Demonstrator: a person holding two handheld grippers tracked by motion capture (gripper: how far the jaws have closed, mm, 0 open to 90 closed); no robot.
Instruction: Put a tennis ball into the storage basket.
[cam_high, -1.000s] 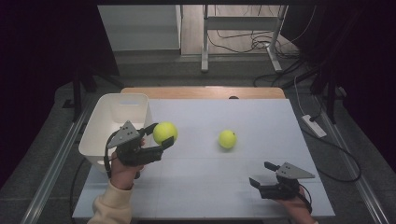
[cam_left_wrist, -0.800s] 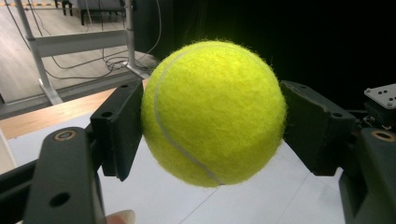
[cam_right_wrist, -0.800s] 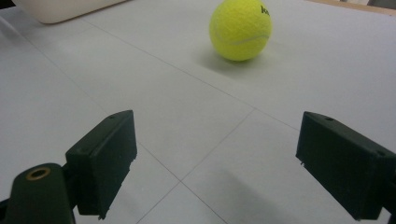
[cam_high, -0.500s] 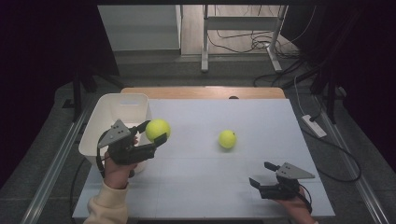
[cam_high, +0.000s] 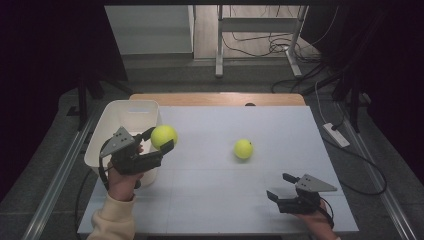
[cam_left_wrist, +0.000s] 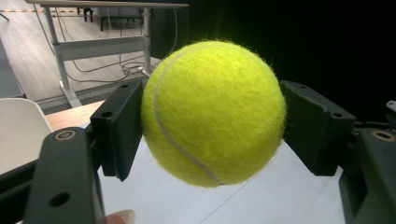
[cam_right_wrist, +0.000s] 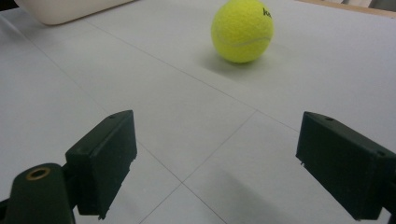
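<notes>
On the pale grey rectangular desk (cam_high: 210, 200), wood strip showing along its far edge, thin seam lines across the top. At the desk's left edge sits a white plastic rectangular bin (cam_high: 125, 117), open top, long side running front to back; its near right corner is covered by the left gripper in the high view. In the left gripper view a bit of the bin wall (cam_left_wrist: 18, 130) shows at far left, low.

Left gripper (cam_high: 161, 139), black, grey three-cornered plate on top, held up off the desk in the person's left hand (cam_high: 122, 182), cream sleeve at the wrist. Jaws are clamped on a fuzzy yellow-green tennis ball (cam_high: 163, 136), one pad on each side. In the left gripper view the held ball (cam_left_wrist: 214, 113) hangs in air between the pads, white seam curving down its face, desk surface below it. From above, ball lies just at the bin's right rim, over the line between bin and desk; cannot tell if it is over the bin or just beside it.

Right gripper (cam_high: 280, 187), black, same grey plate, low at the near right of the desk. Jaws spread wide, nothing between them. In the right gripper view the two pads stand far apart (cam_right_wrist: 224, 168) with bare desk between.

Second yellow-green tennis ball (cam_high: 243, 148) rests on the desk near its middle, right of centre, well apart from both grippers. In the right gripper view it (cam_right_wrist: 242, 31) lies ahead of the jaws, dark print on its upper right.
</notes>
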